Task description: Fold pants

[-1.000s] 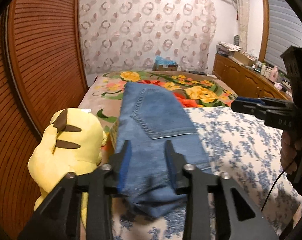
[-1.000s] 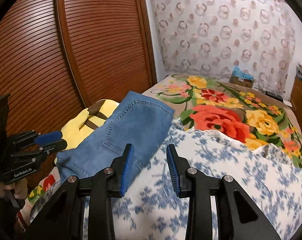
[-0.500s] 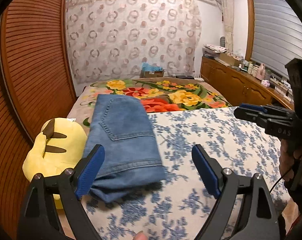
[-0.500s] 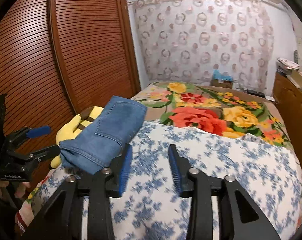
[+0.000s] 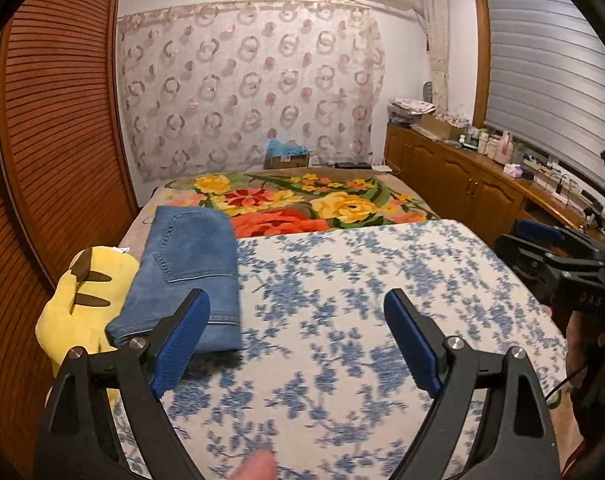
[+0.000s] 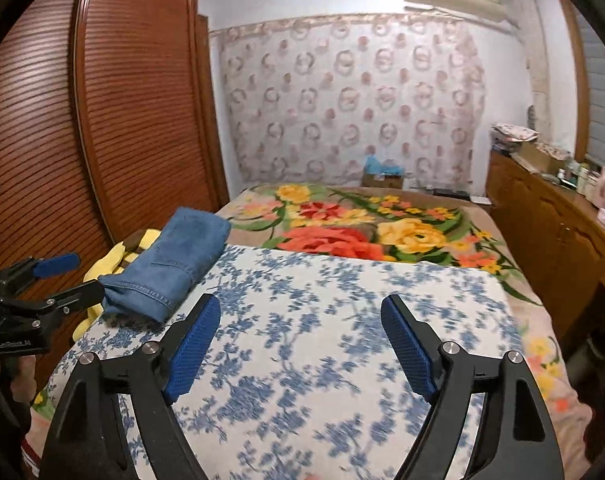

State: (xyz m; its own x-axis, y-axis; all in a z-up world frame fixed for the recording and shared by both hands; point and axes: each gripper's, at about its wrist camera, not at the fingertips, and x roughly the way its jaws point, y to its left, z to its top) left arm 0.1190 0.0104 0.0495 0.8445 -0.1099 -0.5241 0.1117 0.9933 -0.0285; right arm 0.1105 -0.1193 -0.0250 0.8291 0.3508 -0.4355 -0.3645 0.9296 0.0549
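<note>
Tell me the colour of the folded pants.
Blue denim pants, clearest in the left wrist view.

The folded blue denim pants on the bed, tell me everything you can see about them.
The folded blue denim pants lie as a compact, thick rectangle, a stitched back pocket facing up, the layered fold edges toward the cameras. They rest at the left edge of the bed, partly on the blue-flowered white sheet and against the yellow plush toy. Neither the left gripper nor the right gripper touches them; both are open.
</note>
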